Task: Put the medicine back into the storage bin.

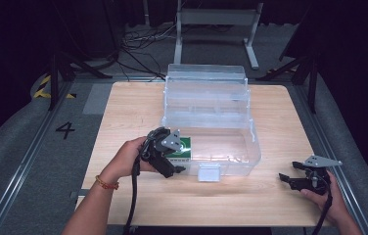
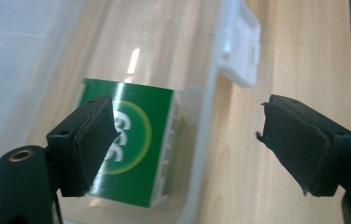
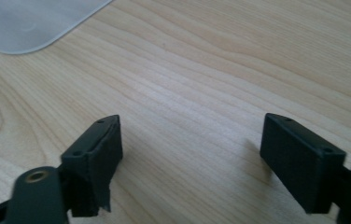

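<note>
The green box with a white-ringed logo lies inside the clear plastic bin, in its near left corner, just ahead of my left gripper, whose open jaws straddle the bin's wall.

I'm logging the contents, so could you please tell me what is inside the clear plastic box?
A green carton lies inside the clear plastic box, at its front left corner. The left tongs cover part of that corner in the high view. The rest of the box looks empty.
</note>
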Available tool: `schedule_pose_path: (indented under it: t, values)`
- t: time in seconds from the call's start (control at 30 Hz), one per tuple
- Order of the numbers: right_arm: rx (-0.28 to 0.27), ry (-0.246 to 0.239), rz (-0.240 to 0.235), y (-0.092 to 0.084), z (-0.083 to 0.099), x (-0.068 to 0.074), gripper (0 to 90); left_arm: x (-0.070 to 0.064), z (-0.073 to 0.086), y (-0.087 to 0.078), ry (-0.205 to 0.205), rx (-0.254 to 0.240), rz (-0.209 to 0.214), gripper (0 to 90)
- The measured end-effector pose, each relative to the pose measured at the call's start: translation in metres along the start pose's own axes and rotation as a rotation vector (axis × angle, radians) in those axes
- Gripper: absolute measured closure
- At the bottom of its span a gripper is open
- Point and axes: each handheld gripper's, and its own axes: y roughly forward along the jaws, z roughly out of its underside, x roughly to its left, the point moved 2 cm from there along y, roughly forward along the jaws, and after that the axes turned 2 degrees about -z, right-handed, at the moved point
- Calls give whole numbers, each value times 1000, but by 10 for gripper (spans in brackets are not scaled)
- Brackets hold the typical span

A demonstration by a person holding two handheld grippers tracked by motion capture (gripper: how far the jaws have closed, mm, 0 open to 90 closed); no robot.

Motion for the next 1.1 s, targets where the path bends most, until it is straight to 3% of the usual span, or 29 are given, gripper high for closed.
schedule_pose_path:
  t: [0.13, 0.23, 0.3, 0.4, 0.43, 0.57, 0.77, 0.97, 1.1]
  values:
    - [-19, 12, -18, -4, -6, -4, 245, -11, 1, 5, -10, -13, 10, 188]
    - [-76, -3, -51, -14, -24, -7, 265, -16, 2, 12, -18, 8, 7, 193]
    - [-123, -33, -60, -23, -44, -7, 295, -17, 4, 15, -17, 18, 8, 203]
    - [-148, -90, -64, -30, -73, -3, 325, -17, 6, 18, -26, 21, 19, 234]
    - [-148, -90, -64, -30, -73, -3, 325, -17, 6, 18, -26, 21, 19, 248]
    - [-183, -164, -71, -31, -121, 5, 377, -17, 11, 22, -21, 39, 10, 289]
    - [-216, -251, -82, -20, -171, 15, 457, -13, 15, 27, -36, 25, 55, 466]
    - [-246, -305, -131, -10, -220, 18, 561, -6, 19, 30, -61, 36, 31, 693]
    - [-239, -325, -158, 4, -244, 22, 566, -1, 24, 31, -75, 27, 31, 777]
